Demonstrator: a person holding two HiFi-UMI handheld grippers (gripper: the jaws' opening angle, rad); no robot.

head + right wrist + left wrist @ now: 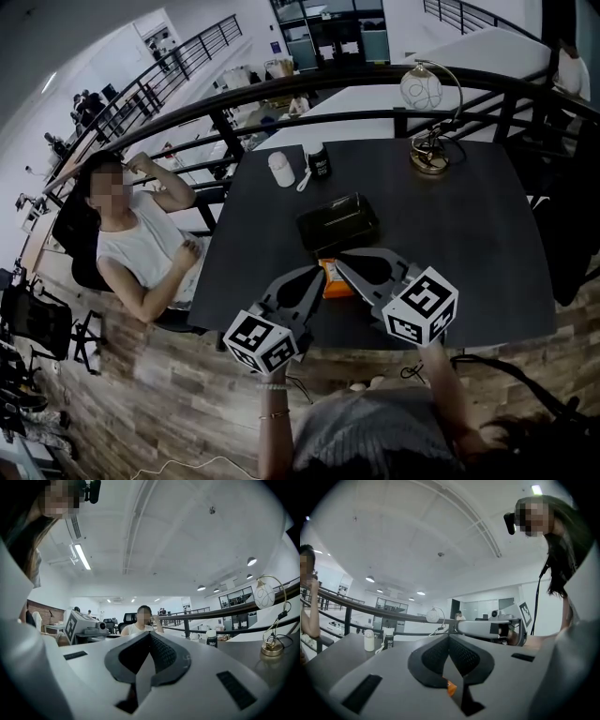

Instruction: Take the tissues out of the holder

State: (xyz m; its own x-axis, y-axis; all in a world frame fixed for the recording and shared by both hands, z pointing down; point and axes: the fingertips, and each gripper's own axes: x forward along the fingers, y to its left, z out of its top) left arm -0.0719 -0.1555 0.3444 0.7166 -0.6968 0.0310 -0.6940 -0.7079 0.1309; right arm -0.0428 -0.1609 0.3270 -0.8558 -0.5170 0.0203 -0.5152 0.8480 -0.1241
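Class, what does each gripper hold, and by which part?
Right gripper: nothing, jaws shut. Left gripper: jaws shut; an orange packet corner shows beneath them, grip unclear.

Orange packet (330, 281) half hidden under left gripper (317, 275), right gripper (341, 266). Holder (337, 223) content not visible. Bottle (319, 161) label too small to read.
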